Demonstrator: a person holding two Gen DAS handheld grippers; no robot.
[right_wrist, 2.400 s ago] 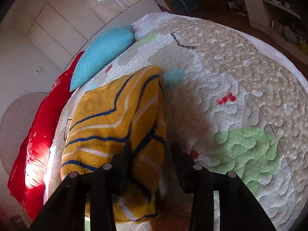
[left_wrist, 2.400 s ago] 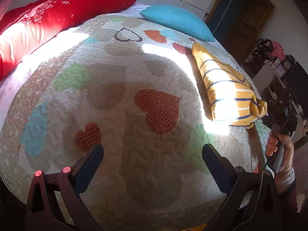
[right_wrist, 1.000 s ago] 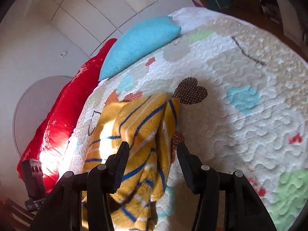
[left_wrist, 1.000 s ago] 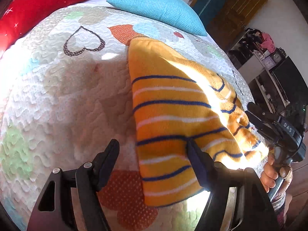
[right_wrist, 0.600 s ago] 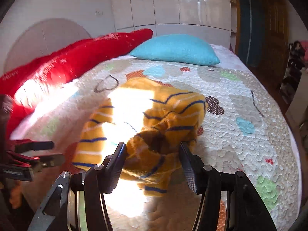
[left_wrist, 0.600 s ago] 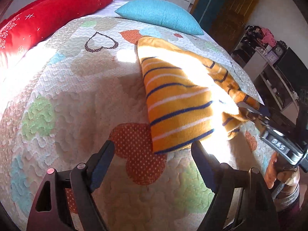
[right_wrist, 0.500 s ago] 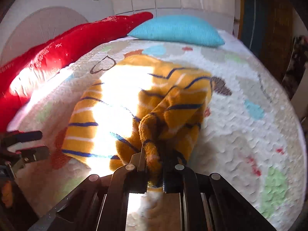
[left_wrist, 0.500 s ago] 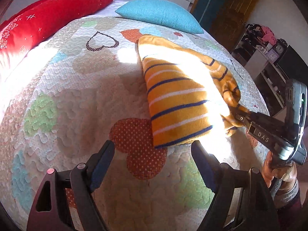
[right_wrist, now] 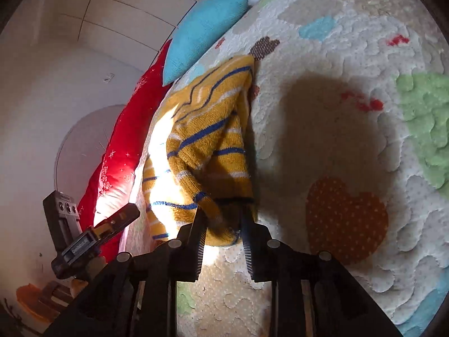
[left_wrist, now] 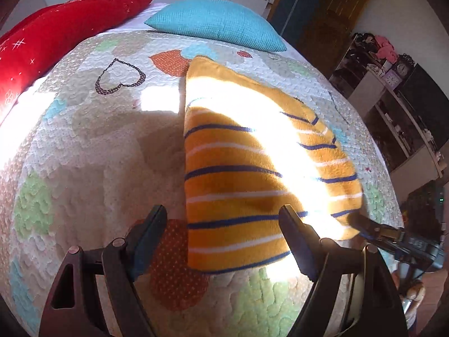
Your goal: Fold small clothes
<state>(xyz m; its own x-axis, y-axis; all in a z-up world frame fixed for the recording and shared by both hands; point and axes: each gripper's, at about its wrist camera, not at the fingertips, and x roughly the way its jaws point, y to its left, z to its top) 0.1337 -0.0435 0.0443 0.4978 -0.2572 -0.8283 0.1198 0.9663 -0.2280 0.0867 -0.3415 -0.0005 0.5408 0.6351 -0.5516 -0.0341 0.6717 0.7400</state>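
1. The right gripper is sitting at the bottom centre of the right wrist view, its jaws opening with a bunched fold of the yellow striped garment lying between them; the ribbed pads are standing slightly clear of the cloth.
2. The left gripper is occupying the lower part of the left wrist view with its jaws standing wide apart and nothing clamped; the near edge of the garment is lying between the two fingers on the bed.
3. The garment is lying folded on the quilt, running from the centre of the left wrist view toward the lower right, with a bright patch of sunlight falling across its middle.
4. At the lower right of the left wrist view the right gripper is showing with its tip at the garment's right corner, and part of a hand is showing below it.
5. In the right wrist view the left gripper is showing at the lower left, beside the garment's sunlit edge.
6. A turquoise pillow is lying at the upper centre of the left wrist view and a red pillow at the upper left, both at the far end of the bed.
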